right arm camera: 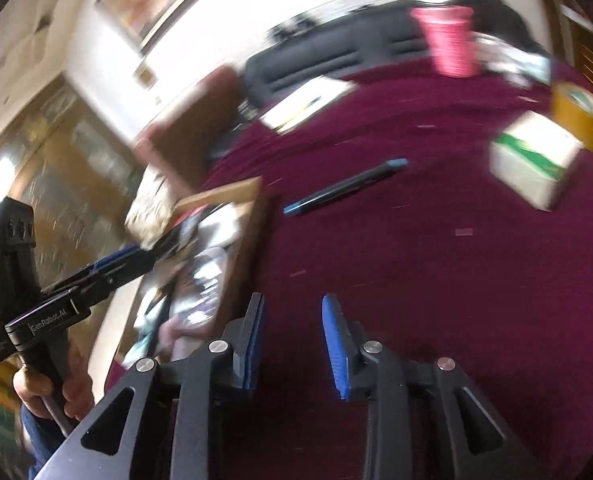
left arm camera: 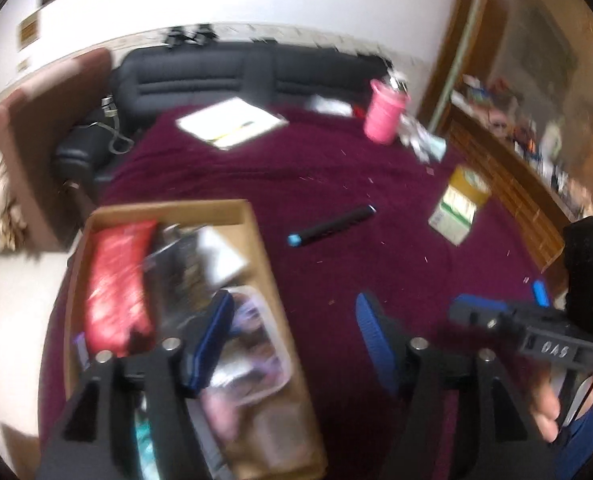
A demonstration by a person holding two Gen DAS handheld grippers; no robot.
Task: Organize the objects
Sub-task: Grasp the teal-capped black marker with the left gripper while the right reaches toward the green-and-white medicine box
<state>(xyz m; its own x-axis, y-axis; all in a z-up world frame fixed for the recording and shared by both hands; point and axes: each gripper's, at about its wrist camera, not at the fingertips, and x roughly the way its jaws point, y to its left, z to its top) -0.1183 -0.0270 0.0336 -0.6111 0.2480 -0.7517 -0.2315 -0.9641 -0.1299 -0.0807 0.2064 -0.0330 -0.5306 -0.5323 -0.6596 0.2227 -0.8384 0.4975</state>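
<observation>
A cardboard box (left arm camera: 256,232) packed with a red packet (left arm camera: 116,280), a clear tub and other items sits on the maroon cloth (left arm camera: 316,168). My left gripper (left arm camera: 292,320) hovers over the box's right wall, open with nothing between its blue pads. A black pen with a blue tip (left arm camera: 332,226) lies on the cloth beyond it. My right gripper (right arm camera: 294,332) is open over bare cloth, empty, with the pen (right arm camera: 344,188) ahead of it and the box (right arm camera: 252,216) to its left. Each gripper shows in the other's view: right gripper (left arm camera: 504,300), left gripper (right arm camera: 128,256).
A white and green carton (left arm camera: 454,216) and a yellow box (left arm camera: 468,182) lie at the right. A pink cup (left arm camera: 384,114) and a white notepad (left arm camera: 232,122) stand at the far side, before a black sofa (left arm camera: 224,76). A wooden cabinet (left arm camera: 508,184) borders the right.
</observation>
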